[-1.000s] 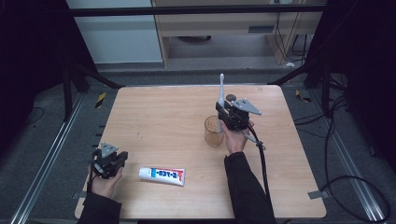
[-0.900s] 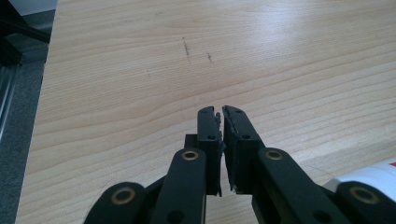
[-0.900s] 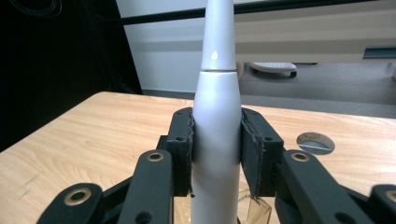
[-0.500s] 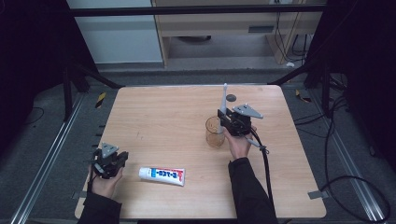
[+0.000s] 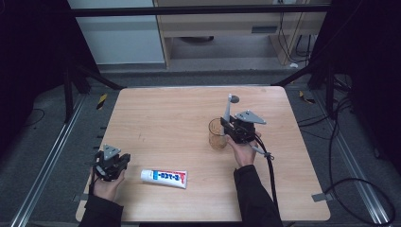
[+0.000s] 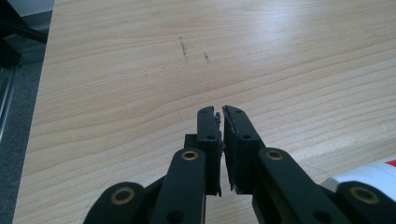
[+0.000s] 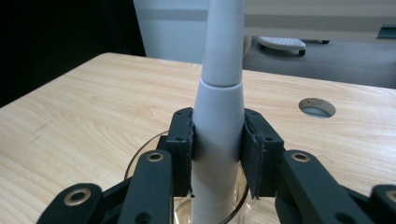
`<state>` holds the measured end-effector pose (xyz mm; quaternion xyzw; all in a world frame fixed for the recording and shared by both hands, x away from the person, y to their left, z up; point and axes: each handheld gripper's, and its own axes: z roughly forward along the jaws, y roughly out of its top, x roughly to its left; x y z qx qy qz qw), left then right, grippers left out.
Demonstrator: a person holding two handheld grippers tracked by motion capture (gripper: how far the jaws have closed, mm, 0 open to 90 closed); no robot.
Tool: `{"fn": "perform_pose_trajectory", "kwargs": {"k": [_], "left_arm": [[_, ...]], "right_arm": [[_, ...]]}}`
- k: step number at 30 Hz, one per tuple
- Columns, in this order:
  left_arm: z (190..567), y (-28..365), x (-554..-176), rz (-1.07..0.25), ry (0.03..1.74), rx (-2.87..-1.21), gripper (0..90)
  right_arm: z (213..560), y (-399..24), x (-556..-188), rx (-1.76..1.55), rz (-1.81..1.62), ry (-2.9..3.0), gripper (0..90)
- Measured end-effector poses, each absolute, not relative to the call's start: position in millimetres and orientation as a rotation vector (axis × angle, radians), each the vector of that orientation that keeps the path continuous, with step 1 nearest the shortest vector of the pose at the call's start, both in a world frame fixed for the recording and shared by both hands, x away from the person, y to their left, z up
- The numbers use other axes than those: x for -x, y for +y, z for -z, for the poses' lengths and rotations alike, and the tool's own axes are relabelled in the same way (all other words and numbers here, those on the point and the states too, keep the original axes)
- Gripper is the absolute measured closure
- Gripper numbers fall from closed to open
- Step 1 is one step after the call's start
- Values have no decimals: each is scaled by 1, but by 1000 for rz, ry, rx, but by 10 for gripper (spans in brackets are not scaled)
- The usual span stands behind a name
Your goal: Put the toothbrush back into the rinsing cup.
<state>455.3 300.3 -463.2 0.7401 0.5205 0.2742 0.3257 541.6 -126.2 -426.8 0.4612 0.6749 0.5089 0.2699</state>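
High view: the right gripper clamps a white toothbrush upright, its lower end inside a clear cup right of the table's middle; the left gripper, jaws nearly together and empty, rests near the front left corner, beside a toothpaste tube.

Right gripper now sits lower and nearer the person than a second ago, no longer beyond the far rim of the glass cup but just beside its right rim. White electric toothbrush, clamped between the jaws, carried along: head lower against the table, lower end now inside the cup directly below the jaws, seen in the right gripper view.
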Motion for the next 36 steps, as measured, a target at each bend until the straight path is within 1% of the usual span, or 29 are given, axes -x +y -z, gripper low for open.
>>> {"fn": "perform_pose_trajectory", "kwargs": {"k": [27,36], "left_arm": [[463,300,-455,-715,1362,-1942,837],[463,299,-455,-713,1361,-1943,831]], "right_arm": [[432,-122,-541,-1236,-1294,1891,665],[430,-123,-540,-1231,-1302,1884,641]]}}
